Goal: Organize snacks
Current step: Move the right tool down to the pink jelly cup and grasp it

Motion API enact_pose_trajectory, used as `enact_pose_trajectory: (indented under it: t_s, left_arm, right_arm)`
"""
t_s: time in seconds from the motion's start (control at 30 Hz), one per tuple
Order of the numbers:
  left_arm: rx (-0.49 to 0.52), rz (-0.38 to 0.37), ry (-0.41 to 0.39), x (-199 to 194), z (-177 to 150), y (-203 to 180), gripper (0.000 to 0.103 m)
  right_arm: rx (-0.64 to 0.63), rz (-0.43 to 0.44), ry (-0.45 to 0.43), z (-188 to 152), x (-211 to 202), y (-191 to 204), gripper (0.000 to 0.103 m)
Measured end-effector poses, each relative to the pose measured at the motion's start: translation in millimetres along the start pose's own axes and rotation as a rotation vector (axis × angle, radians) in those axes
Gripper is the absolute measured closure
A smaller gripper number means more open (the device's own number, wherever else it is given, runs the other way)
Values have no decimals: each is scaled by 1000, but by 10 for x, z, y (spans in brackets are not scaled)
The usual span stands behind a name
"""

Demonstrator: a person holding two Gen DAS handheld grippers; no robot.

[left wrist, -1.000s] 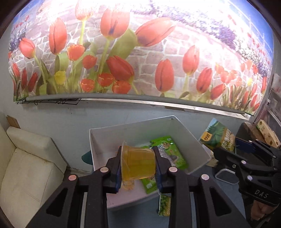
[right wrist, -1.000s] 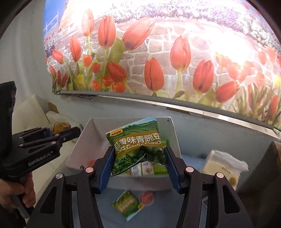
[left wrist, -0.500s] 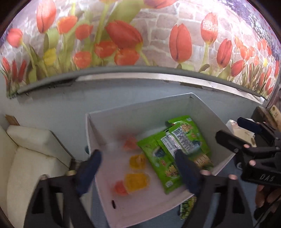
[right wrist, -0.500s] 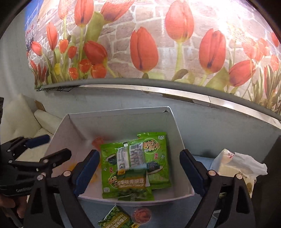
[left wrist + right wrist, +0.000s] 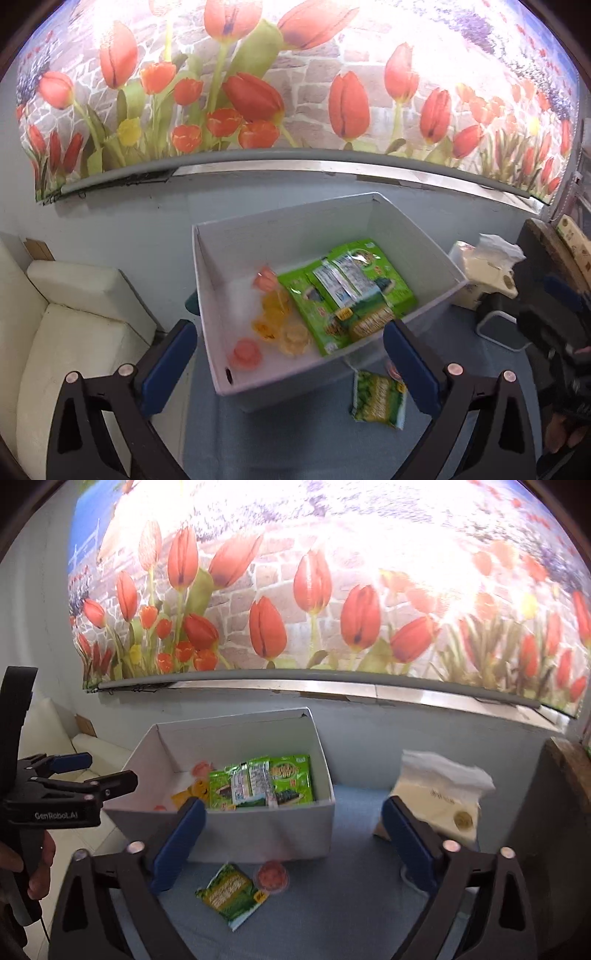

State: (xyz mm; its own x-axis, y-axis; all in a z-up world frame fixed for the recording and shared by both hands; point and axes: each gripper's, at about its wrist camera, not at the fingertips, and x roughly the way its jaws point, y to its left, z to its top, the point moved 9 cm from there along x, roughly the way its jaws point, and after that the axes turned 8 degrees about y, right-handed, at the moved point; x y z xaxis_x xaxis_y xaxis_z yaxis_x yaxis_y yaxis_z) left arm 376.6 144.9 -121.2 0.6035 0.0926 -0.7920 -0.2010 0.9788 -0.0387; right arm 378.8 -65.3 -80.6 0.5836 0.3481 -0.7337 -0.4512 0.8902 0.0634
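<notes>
A white box [image 5: 221, 295] [image 5: 258, 827] stands on the blue table. Inside lie green snack packets [image 5: 343, 291] [image 5: 273, 781] and several yellow and pink jelly cups [image 5: 275, 321] [image 5: 192, 794]. A green packet [image 5: 378, 398] [image 5: 231, 890] and a pink jelly cup [image 5: 272, 876] lie on the table in front of the box. My left gripper [image 5: 288, 362] is open and empty, above the box's near edge. My right gripper [image 5: 291, 845] is open and empty, in front of the box. The left gripper also shows in the right wrist view [image 5: 96, 779].
A white tissue pack [image 5: 484, 273] [image 5: 439, 794] lies right of the box. A cream sofa [image 5: 66, 325] is at the left. A wall with a tulip mural [image 5: 295, 92] rises behind. Dark wooden furniture [image 5: 554, 812] stands at the far right.
Both grippers opened. The left let a yellow jelly cup go into the box, the right let a green pea packet go into it. Both have since drawn back from the box.
</notes>
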Motion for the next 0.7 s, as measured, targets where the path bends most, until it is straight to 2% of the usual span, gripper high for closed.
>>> enact_pose_trajectory:
  t_s: [0.17,0.3,0.43,0.57,0.7]
  left_arm:
    - [28,18,-57,-259,-380,-188,0]
    - [43,31,-76,-458,-669,-304,0]
    - [45,43,-79,-630,-919,-365,0]
    - [31,17,-47,-718,-1127,-392,0]
    - [4,-8,-37,-750,-1304,-414,0]
  right_arm:
    - [-46,-35,53,-491,-97,41,0]
    - [7,46,87,-822,-155,73,0]
    - [17,63,129,-1069,-88,95,0]
    - [17,95,165,-1215,59,137,0]
    - [17,80,206,-1191,386,125,0]
